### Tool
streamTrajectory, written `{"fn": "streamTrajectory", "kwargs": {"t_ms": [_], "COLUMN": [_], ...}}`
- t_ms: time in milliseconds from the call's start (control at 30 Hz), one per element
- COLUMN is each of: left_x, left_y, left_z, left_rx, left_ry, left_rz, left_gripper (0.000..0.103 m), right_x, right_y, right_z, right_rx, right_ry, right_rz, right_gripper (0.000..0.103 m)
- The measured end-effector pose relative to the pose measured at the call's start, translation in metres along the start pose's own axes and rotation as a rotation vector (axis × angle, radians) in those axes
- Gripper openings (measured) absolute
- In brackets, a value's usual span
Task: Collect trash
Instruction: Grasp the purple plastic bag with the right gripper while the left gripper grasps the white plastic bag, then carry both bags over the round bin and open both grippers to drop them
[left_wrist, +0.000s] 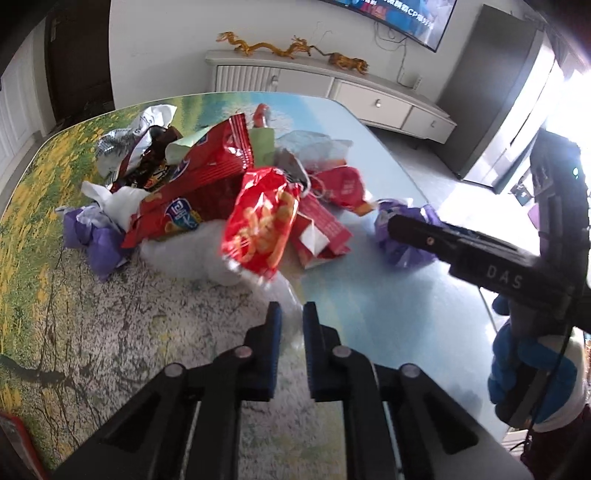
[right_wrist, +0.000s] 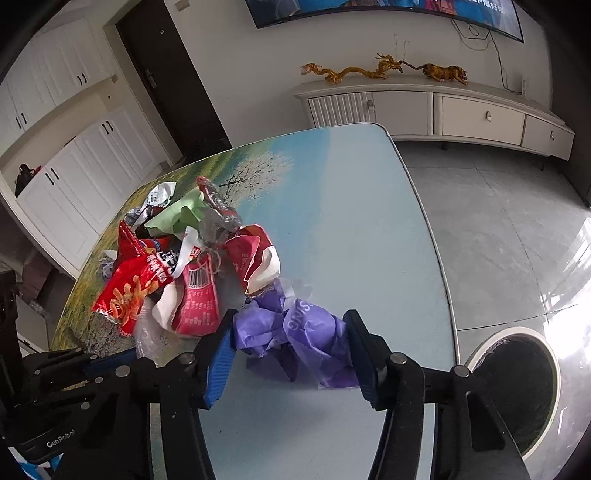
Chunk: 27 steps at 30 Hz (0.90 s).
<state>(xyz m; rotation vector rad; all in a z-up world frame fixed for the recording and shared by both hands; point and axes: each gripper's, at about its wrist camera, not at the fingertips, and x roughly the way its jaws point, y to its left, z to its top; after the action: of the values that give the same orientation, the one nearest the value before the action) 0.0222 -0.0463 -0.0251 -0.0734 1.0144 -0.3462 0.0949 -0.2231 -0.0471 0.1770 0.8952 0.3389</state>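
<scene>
Left hand-held gripper (left_wrist: 291, 314): nearly closed, with only a narrow gap between the fingers; a thin edge of the clear plastic bag (left_wrist: 284, 295) is seen in that gap, but whether it is truly pinched cannot be told.

Right hand-held gripper (right_wrist: 291, 328): held wide open, nothing gripped; the blue pads are set on either side of the purple wrapper (right_wrist: 310, 339).

Purple wrapper: crumpled on the blue part of the surface (right_wrist: 351, 221), directly ahead of the right hand-held gripper and between its fingers, not yet touched as far as can be seen. Its longer spread is judged to run across the gap, from one finger toward the other.

Nearer hand: the right one is clearly nearer to the purple wrapper; from the left wrist view the wrapper (left_wrist: 402, 236) lies well off to the right, partly hidden by the right tool.

Step in hand: a closing grasp on the purple wrapper is judged to be next, since it is already straddled.

Bin (right_wrist: 517, 384): a round, dark-lined opening on the floor, beyond the surface edge to the right of the right hand-held gripper.

Pile (left_wrist: 236, 184): red snack bags, a green paper, white tissue and a second purple scrap are heaped farther off, left of the purple wrapper and just beside it.

Far side: a low white cabinet (right_wrist: 443, 110) is seen against the wall.
</scene>
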Motion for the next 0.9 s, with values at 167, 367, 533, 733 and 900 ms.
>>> {"fn": "streamTrajectory", "kwargs": {"t_ms": [167,367,533,733,900], "left_x": [-0.023,-0.046,-0.065,-0.074,-0.071], "left_y": [0.000,0.003,-0.002,-0.027,-0.066], "left_z": [-0.011,-0.025,-0.026,-0.016,0.000], "left_rx": [0.037,0.065,0.083,0.149,0.211], "left_ry": [-0.026,-0.042,-0.078,-0.106,-0.106], "left_rz": [-0.047,-0.073,-0.083,-0.133,-0.230], "left_gripper": [0.008,0.006,0.004,0.004,0.004], "right_x": [-0.019,-0.043,-0.061,-0.089,-0.111], "right_y": [0.017,0.030,0.022,-0.010,-0.049], "right_z": [-0.013,-0.023,-0.030,-0.042,-0.057], "right_rx": [-0.002,0.005,0.038,0.121,0.213], "right_ry": [-0.022,-0.059,-0.084,-0.133,-0.160], "right_rz": [0.016,0.038,0.042,0.005,-0.059], "right_gripper": [0.053,0.053,0.053,0.053,0.053]}}
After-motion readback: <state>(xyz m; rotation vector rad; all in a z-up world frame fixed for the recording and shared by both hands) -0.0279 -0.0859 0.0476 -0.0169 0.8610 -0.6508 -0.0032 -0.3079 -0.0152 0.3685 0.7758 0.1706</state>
